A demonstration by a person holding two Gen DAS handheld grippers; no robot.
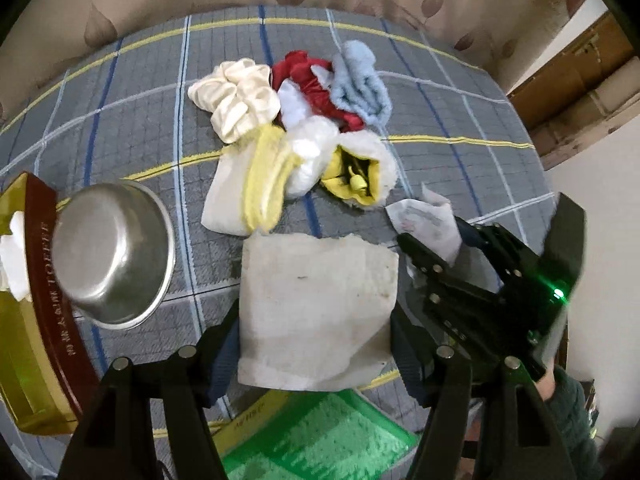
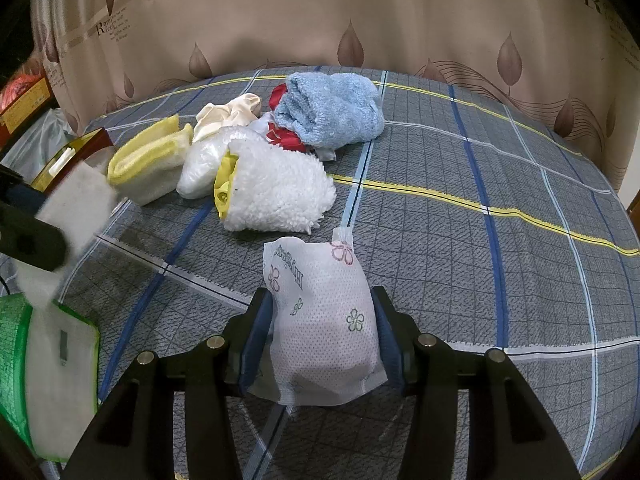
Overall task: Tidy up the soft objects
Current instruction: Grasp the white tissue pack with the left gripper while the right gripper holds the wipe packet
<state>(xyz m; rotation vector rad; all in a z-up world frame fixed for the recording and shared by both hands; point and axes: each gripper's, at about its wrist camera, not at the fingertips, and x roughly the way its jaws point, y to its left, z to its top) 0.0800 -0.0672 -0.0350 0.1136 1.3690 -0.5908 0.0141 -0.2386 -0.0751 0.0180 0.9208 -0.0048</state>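
My left gripper [image 1: 316, 344] is shut on a white rectangular pad [image 1: 316, 304], which spans the gap between its fingers and hangs above the checked bedcover [image 1: 460, 140]. The right wrist view shows this pad [image 2: 76, 204] lifted at the left edge. My right gripper [image 2: 324, 332] is shut on a white flowered sachet [image 2: 324, 320], held just over the cover; the left wrist view has that sachet [image 1: 420, 212] at the right. Behind lies a pile: a blue towel [image 2: 332, 112], red cloth [image 1: 304, 68], cream cloth [image 1: 240, 96], a yellow-edged cloth [image 2: 148, 160] and a fluffy white mitt [image 2: 280, 192].
A steel bowl [image 1: 112, 252] leans on a gold and maroon tissue box [image 1: 36, 320] at the left. A green basket [image 1: 320, 436] sits below my left gripper, with a white pad [image 2: 60, 380] lying in it. A leaf-print curtain [image 2: 360, 20] hangs behind the bed.
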